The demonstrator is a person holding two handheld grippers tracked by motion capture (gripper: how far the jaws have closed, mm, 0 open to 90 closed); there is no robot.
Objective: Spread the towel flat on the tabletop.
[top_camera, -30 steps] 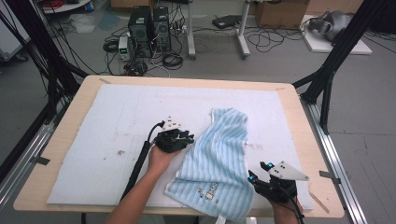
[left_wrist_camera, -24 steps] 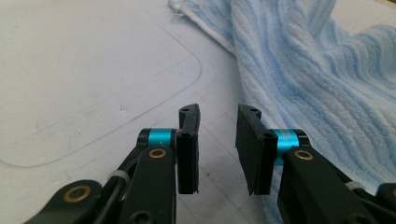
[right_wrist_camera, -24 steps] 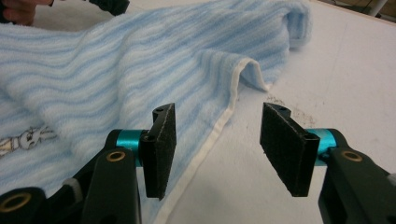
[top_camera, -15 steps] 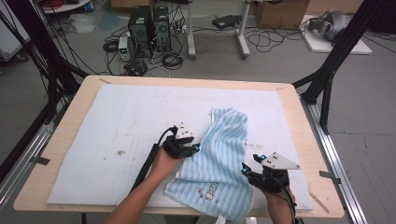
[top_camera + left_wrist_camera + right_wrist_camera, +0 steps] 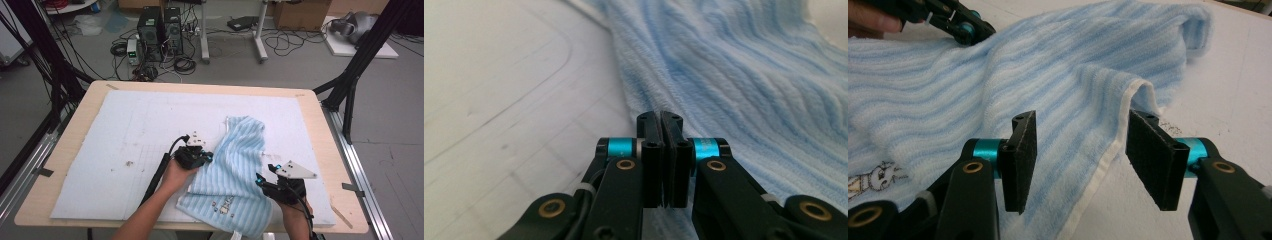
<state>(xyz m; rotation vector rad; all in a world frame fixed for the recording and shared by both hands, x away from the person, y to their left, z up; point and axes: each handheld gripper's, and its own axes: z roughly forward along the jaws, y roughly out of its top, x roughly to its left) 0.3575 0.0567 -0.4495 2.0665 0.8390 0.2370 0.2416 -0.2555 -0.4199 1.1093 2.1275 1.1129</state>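
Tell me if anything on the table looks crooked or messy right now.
Yes. The blue striped towel lies askew across the white mat, rumpled, with its far end folded over and its near corner hanging past the mat's front edge. Small dark specks mark the mat left of the left gripper.

even, soft overhead light, faint shadows; the high view is slightly soft, and the towel (image 5: pixel 744 75) blurs towards the far edge.

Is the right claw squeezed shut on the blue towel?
No, the right claw stands open, with the striped towel's hem lying between its pads untouched.
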